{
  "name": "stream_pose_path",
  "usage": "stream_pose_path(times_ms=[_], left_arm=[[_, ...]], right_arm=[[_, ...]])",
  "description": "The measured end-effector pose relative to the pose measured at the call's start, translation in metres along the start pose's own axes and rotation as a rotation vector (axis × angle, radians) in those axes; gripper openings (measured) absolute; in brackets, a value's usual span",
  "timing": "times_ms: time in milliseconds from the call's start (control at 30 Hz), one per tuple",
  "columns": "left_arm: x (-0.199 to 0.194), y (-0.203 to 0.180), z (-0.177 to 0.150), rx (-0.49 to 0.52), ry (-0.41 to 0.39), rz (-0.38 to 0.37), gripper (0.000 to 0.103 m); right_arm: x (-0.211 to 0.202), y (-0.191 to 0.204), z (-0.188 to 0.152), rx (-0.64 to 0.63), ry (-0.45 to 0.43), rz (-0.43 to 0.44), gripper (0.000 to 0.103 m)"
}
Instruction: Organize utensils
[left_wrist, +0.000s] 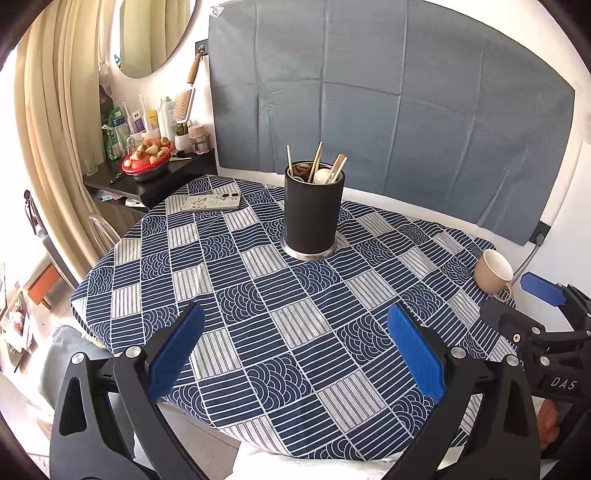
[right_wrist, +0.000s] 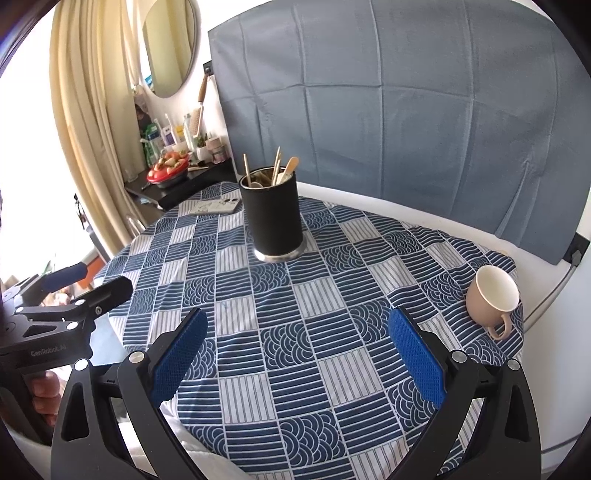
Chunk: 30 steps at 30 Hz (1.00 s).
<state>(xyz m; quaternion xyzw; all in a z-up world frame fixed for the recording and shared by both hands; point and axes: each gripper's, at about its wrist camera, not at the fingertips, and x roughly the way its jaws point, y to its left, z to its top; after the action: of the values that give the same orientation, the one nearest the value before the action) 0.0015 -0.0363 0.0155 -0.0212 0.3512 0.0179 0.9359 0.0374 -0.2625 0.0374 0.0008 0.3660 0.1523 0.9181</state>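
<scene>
A black cylindrical holder (left_wrist: 314, 214) (right_wrist: 273, 218) stands upright on the patterned tablecloth, at the far middle of the table. Chopsticks and a pale spoon (left_wrist: 322, 174) stick out of its top. My left gripper (left_wrist: 295, 321) hovers open over the near part of the table with nothing between its blue pads. My right gripper (right_wrist: 297, 325) is open too, also empty, beside the left one. In the left wrist view the right gripper (left_wrist: 532, 302) shows at the right edge. In the right wrist view the left gripper (right_wrist: 85, 280) shows at the left edge, held by a hand (right_wrist: 44, 398).
A beige mug (right_wrist: 493, 297) (left_wrist: 493, 273) lies tilted near the table's right edge. A phone (left_wrist: 212, 202) lies at the far left of the table. A dark shelf (left_wrist: 147, 181) behind holds a red fruit bowl and bottles. A grey-blue cloth (left_wrist: 369, 92) hangs on the wall.
</scene>
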Motion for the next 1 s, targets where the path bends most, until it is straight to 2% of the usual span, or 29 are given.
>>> stream_pose_path(times_ms=[600, 733, 1000], left_arm=[[0.0034, -0.0013, 0.0014, 0.013, 0.003, -0.018, 0.097], [0.0013, -0.0013, 0.0024, 0.016, -0.010, -0.051, 0.097], [-0.0046, -0.0067, 0.0049, 0.064, -0.048, -0.043, 0.097]], right_arm=[[0.0018, -0.0009, 0.0003, 0.005, 0.004, -0.016, 0.094], [0.0009, 0.0003, 0.0001, 0.006, 0.004, -0.019, 0.094], [0.0003, 0.0015, 0.0014, 0.005, 0.005, -0.022, 0.094]])
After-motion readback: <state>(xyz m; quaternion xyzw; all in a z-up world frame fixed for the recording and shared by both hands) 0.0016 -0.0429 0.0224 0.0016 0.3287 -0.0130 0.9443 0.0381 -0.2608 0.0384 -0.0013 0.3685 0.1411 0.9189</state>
